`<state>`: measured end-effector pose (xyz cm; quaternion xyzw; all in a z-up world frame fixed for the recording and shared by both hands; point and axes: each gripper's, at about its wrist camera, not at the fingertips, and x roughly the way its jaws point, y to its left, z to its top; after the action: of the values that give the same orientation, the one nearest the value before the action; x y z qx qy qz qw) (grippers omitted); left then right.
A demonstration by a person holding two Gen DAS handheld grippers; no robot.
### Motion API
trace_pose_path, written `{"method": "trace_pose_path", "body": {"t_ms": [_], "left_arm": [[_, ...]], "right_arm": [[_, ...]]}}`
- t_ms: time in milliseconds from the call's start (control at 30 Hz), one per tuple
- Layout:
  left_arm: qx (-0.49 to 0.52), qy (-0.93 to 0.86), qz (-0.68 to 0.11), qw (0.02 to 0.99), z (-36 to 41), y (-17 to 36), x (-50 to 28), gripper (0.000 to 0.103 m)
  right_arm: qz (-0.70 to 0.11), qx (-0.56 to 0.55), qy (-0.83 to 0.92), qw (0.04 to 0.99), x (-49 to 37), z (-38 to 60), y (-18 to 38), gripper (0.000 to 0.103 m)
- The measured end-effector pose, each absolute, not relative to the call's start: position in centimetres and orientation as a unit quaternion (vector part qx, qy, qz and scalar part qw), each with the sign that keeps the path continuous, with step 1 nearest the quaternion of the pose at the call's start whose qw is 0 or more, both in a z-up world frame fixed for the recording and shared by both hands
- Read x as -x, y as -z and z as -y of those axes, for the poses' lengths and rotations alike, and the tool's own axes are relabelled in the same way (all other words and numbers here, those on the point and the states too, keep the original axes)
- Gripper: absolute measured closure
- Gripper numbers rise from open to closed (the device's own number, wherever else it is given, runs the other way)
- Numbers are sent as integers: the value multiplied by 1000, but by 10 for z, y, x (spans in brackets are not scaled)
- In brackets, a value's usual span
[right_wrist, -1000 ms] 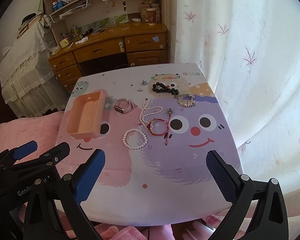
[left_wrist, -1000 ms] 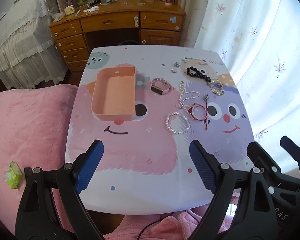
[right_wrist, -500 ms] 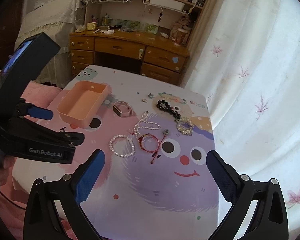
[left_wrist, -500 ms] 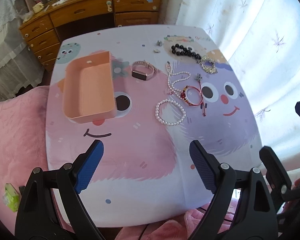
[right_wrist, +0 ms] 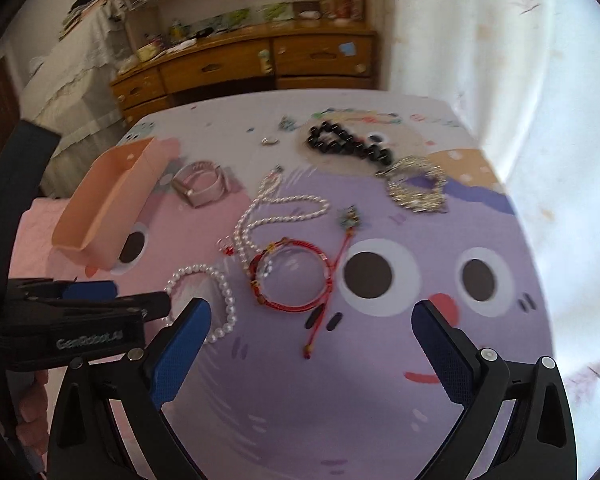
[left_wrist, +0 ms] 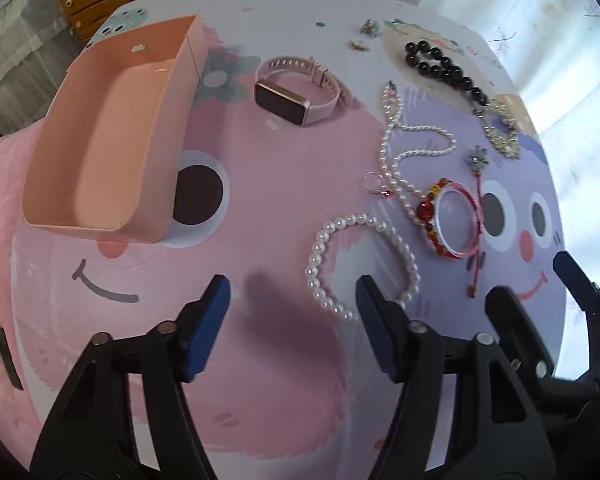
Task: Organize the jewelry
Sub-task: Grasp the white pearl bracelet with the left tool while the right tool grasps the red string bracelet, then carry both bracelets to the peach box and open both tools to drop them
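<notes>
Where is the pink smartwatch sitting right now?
In the left wrist view the pink smartwatch lies on the table toward the far side, just right of the pink tray and left of the pearl necklace, touching neither.

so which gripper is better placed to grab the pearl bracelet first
Left, probably. The left gripper hangs open right at the pearl bracelet, one finger at its near edge, its jaws just closing with nothing clamped. The right gripper faces the red bracelet instead.
</notes>
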<state>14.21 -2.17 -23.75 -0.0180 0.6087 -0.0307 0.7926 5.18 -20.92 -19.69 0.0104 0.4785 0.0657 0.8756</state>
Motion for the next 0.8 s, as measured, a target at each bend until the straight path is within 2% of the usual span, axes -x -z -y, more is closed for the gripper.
{"method": "trace_pose_path", "body": {"t_ms": [100, 167, 233, 333, 500, 667, 733, 800], "left_arm": [[12, 17, -609, 793, 28, 248, -146, 52], [5, 16, -604, 796, 33, 252, -147, 62], [2, 17, -601, 799, 38, 253, -148, 84], [1, 20, -600, 800, 45, 254, -147, 98], [-6, 30, -591, 806, 46, 242, -137, 98], [-7, 58, -565, 823, 45, 220, -131, 98], [-5, 64, -557, 828, 42, 209, -131, 98], [2, 71, -548, 834, 38, 198, -130, 98]], "right_arm": [[-486, 2, -82, 870, -63, 206, 207, 12], [-486, 9, -97, 869, -69, 205, 211, 12], [-488, 15, -113, 866, -75, 205, 217, 15], [-499, 18, -125, 858, -81, 204, 224, 21], [-509, 17, -133, 850, -88, 199, 234, 23], [-495, 51, -133, 857, -88, 191, 238, 33], [-490, 67, -130, 859, -87, 188, 239, 43], [-490, 75, -130, 858, -87, 185, 239, 43]]}}
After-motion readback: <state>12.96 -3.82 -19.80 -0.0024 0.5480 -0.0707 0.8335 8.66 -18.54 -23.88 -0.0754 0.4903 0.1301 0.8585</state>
